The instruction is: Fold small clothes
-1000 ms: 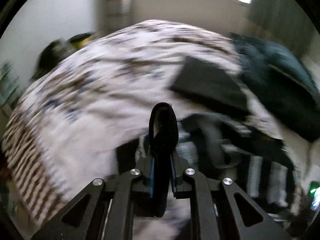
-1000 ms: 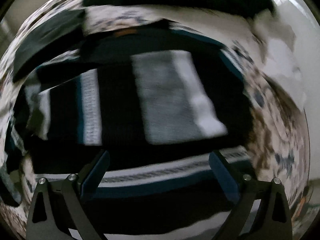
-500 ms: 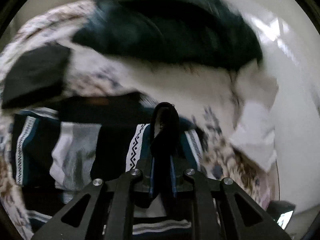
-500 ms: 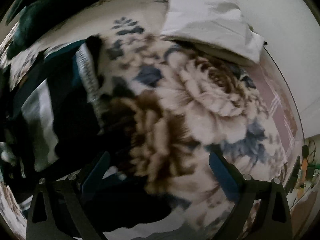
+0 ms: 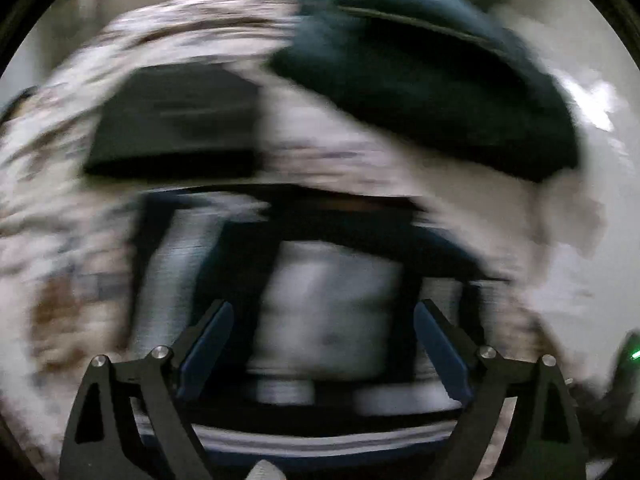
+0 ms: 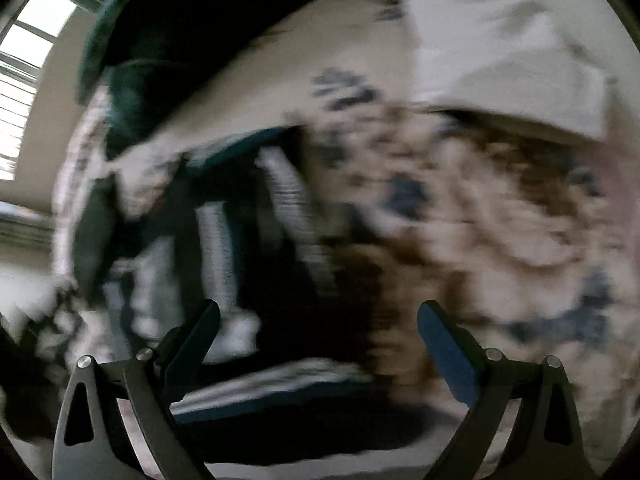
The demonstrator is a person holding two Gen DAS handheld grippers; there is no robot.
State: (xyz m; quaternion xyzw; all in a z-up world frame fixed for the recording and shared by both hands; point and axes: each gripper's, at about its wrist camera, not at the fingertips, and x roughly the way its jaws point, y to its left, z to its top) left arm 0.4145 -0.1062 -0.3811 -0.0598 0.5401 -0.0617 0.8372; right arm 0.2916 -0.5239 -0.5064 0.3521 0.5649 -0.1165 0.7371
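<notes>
Left wrist: striped garment [image 5: 328, 312] between spread claw [image 5: 323, 340].

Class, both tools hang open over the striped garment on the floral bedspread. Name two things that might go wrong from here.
1. Both views are motion-blurred; the open left tool may close on the wrong spot of the dark striped knitted garment.
2. The open right tool hangs over the garment's edge beside the floral bedspread, so it might pinch bedding too.

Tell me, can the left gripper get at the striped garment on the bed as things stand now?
Probably yes. The left gripper is open and empty, and the striped garment lies spread directly ahead with nothing on top of it. The view is blurred, so the exact gap is unclear.
</notes>
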